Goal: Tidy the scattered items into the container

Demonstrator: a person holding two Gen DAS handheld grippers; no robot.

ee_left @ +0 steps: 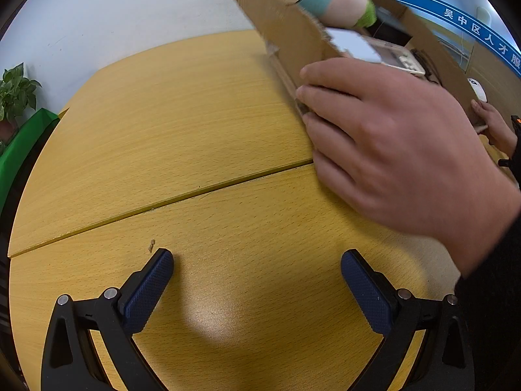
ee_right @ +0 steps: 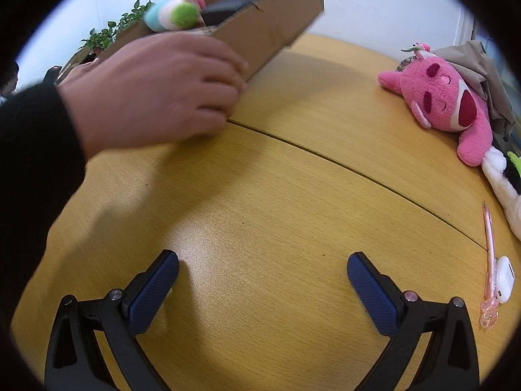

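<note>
Your left gripper (ee_left: 257, 280) and right gripper (ee_right: 263, 280) gape empty; cardboard box (ee_right: 270, 22) upper left holds some items, pink plush (ee_right: 446, 97) and pen (ee_right: 490, 254) at right remain.

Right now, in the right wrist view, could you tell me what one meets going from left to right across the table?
Hand on the cardboard box → pink plush toy → pink pen → white earbud case.
</note>
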